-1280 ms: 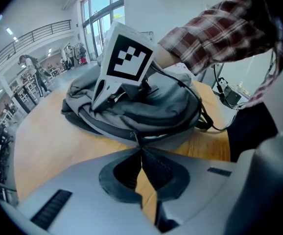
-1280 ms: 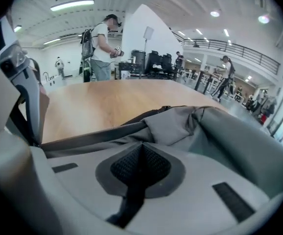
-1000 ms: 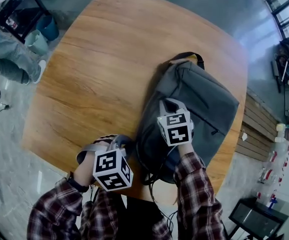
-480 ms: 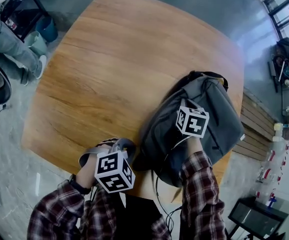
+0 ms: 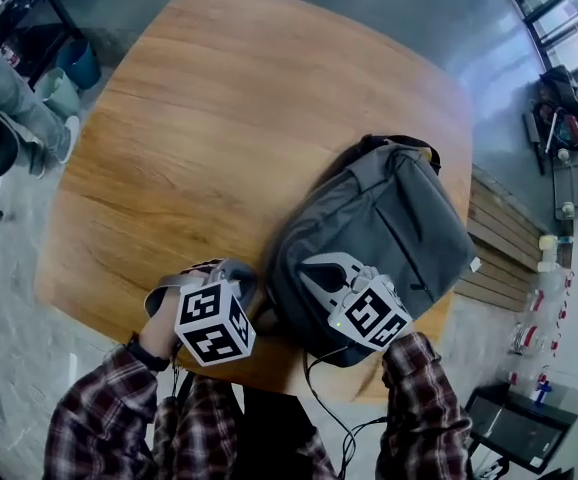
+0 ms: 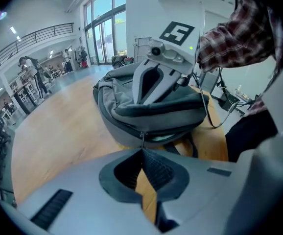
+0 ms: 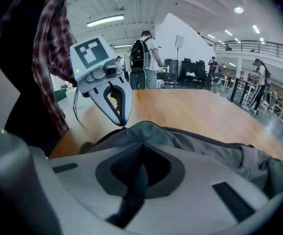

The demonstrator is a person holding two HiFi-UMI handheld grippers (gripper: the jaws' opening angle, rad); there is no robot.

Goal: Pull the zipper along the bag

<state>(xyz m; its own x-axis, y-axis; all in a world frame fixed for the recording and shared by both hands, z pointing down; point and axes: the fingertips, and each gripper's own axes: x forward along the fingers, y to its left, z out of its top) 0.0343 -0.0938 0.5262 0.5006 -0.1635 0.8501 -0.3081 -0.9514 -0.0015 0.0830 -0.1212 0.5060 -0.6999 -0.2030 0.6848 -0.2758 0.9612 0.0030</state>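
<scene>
Here, wooden table [image 5: 219, 118] on grey floor [image 5: 419, 8].

You're in a big open hall, a lab or workshop floor: tall glass windows [image 6: 100, 31], a railed mezzanine [image 7: 251, 45], strip lights [image 7: 105, 20] overhead, polished grey floor [image 5: 389, 8], people [image 7: 256, 84] standing about beyond your wooden table [image 5: 219, 118]

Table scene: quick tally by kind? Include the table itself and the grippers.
table: 1
backpack: 1
grippers: 2 (left gripper, right gripper)
Total: 4
</scene>
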